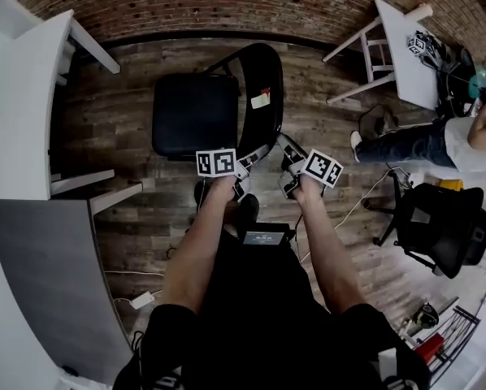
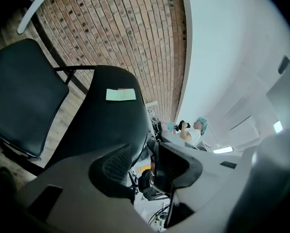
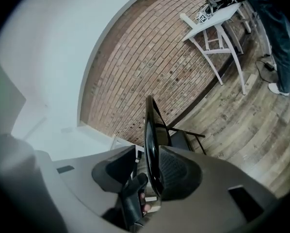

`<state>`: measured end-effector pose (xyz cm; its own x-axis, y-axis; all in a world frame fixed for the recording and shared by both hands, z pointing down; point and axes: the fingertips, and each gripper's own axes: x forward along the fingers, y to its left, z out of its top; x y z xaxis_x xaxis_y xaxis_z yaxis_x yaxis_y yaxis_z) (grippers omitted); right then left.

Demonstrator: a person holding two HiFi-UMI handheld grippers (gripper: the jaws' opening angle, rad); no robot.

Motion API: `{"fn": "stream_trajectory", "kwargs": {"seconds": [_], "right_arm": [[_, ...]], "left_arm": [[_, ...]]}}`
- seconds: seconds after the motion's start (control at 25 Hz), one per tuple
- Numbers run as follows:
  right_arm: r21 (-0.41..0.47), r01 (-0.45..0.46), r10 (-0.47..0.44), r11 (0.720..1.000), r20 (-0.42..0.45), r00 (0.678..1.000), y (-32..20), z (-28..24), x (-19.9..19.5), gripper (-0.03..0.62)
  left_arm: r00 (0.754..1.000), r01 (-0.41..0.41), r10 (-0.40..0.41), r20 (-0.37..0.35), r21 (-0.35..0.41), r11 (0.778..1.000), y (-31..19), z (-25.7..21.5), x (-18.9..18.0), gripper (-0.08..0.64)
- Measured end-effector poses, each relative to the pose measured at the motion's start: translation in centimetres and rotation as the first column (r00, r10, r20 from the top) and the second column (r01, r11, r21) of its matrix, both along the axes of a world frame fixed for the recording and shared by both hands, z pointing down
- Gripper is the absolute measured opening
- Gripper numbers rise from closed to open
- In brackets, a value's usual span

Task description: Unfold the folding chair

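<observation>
Wood floor [image 1: 121, 112] w/ a brick wall [image 1: 227, 2] at the far side. A white table [image 1: 19, 96] stands at left and a small white table [image 1: 399, 51] at right.

The black folding chair [image 1: 196, 114] stands on the floor straight ahead of the person, between the 2 tables. Its seat is down flat and its backrest [image 1: 263, 75] is on the side nearest the person.

Both forearms reach fwd and down, roughly parallel: left forearm [image 1: 196, 254], right forearm [image 1: 328, 254]. Each hand is wrapped round a gripper handle and the 2 grippers meet at the backrest's top edge, close together.

The left gripper [image 2: 144, 163] has its jaws spread astride the backrest. The pad at its view's left lies on the black surface, w/ a thin gap at the other pad.

The right gripper [image 3: 147, 171] sees the backrest edge-on. Its jaws are spread too: the pad at its view's right is against the backrest, and the opposite pad stands clear w/ bkgd showing between. The other gripper's tip shows just below.

Labels:
- Each marker cube [image 1: 216, 162] carries b/w square codes, no letters.
- A pale sticker [image 2: 120, 94] w/ a red strip on its top edge sits on the backrest. No print is readable.
- A small screen [image 1: 266, 236] at the person's waist shows text too small to read.
- Another coded cube [image 1: 418, 45] lies on the small white table.
</observation>
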<state>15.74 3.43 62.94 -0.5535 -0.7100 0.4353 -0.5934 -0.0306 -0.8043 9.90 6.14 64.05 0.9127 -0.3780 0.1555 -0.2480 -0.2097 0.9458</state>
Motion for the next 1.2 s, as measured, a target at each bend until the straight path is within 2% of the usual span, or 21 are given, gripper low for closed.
{"fn": "stream_trajectory", "kwargs": {"seconds": [0.16, 0.36, 0.68, 0.84, 1.0, 1.2], "right_arm": [[0.019, 0.081, -0.082, 0.997, 0.065, 0.995, 2.3, -0.8, -0.2, 0.153], [0.027, 0.184, -0.186, 0.983, 0.143, 0.972, 5.4, -1.3, -1.3, 0.152], [0.029, 0.329, -0.328, 0.944, 0.206, 0.922, 10.3, -1.3, -3.3, 0.152], [0.036, 0.379, -0.377, 0.925, 0.229, 0.897, 13.2, -2.1, -4.0, 0.152], [0.044, 0.39, -0.39, 0.92, 0.219, 0.895, 15.2, -3.0, -4.7, 0.152], [0.071, 0.405, -0.41, 0.912, 0.201, 0.889, 18.6, -5.4, -6.7, 0.152]], "left_arm": [[0.999, 0.045, -0.045, 0.017, 0.015, 0.999, 1.4, -1.4, 0.8, 0.186], [0.994, 0.095, -0.097, 0.043, 0.034, 0.995, 4.2, -2.5, 1.3, 0.185], [0.986, 0.14, -0.143, 0.086, 0.042, 0.989, 10.0, -3.4, -1.4, 0.184], [0.981, 0.172, -0.176, 0.082, 0.055, 0.984, 12.8, -4.2, -4.0, 0.183], [0.979, 0.187, -0.192, 0.074, 0.064, 0.98, 15.4, -5.1, -6.7, 0.175], [0.987, 0.162, -0.162, -0.006, 0.064, 0.985, 18.6, -7.2, -8.7, 0.163]]}}
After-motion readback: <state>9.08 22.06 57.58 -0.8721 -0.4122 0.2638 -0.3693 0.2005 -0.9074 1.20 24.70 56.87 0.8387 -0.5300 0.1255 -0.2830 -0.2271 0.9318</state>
